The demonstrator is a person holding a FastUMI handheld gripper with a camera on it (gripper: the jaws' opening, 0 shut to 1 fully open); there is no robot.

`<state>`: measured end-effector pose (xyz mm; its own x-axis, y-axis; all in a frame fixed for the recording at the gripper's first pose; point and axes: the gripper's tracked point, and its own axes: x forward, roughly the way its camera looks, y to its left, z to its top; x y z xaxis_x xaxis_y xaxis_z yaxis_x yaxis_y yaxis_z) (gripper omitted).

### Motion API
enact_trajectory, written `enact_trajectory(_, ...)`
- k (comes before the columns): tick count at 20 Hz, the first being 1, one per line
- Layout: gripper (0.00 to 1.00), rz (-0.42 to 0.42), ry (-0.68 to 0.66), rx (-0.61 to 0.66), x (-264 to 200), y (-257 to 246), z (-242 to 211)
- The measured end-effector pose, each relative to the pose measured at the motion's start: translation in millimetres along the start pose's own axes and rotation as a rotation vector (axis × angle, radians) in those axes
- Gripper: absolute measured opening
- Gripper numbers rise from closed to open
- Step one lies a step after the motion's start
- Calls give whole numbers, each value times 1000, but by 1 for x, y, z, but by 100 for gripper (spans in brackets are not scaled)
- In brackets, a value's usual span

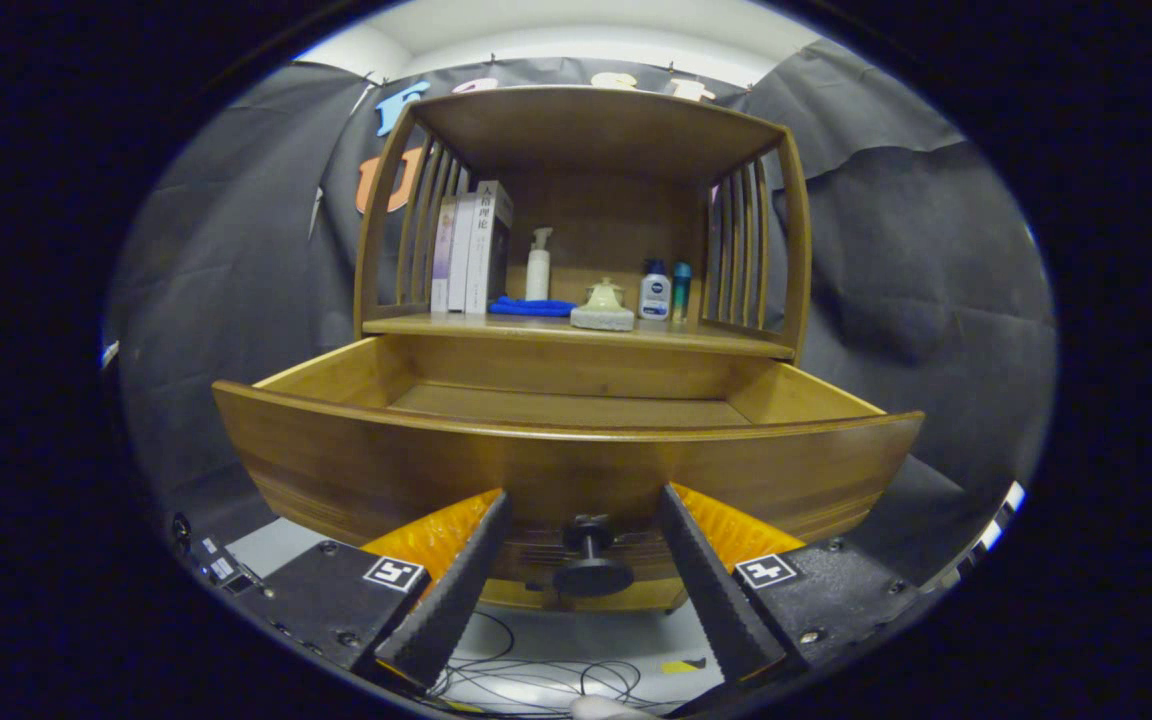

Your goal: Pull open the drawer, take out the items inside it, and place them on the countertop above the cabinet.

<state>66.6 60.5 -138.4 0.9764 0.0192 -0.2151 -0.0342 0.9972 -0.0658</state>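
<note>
The gripper is hovering with its 2 fingers spread apart, flanking but not touching the knob, while the pulled-out drawer is lying directly ahead, below the countertop.

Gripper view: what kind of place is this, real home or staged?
Probably a staged booth, not a home. A small wooden cabinet stands against draped black cloth, loose cables lie on the floor, and the open claw straddles the knob of its pulled-out drawer.
</note>
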Motion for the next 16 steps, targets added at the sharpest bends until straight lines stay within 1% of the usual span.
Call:
enact_trajectory(5,98,-6,-6,0,17,2,7)
enact_trajectory(9,98,-3,2,25,41,6,15)
enact_trajectory(12,98,-6,-19,55,63,9,29)
enact_trajectory(13,98,-14,3,52,73,10,26)
enact_trajectory(16,99,-24,-12,53,89,15,34)
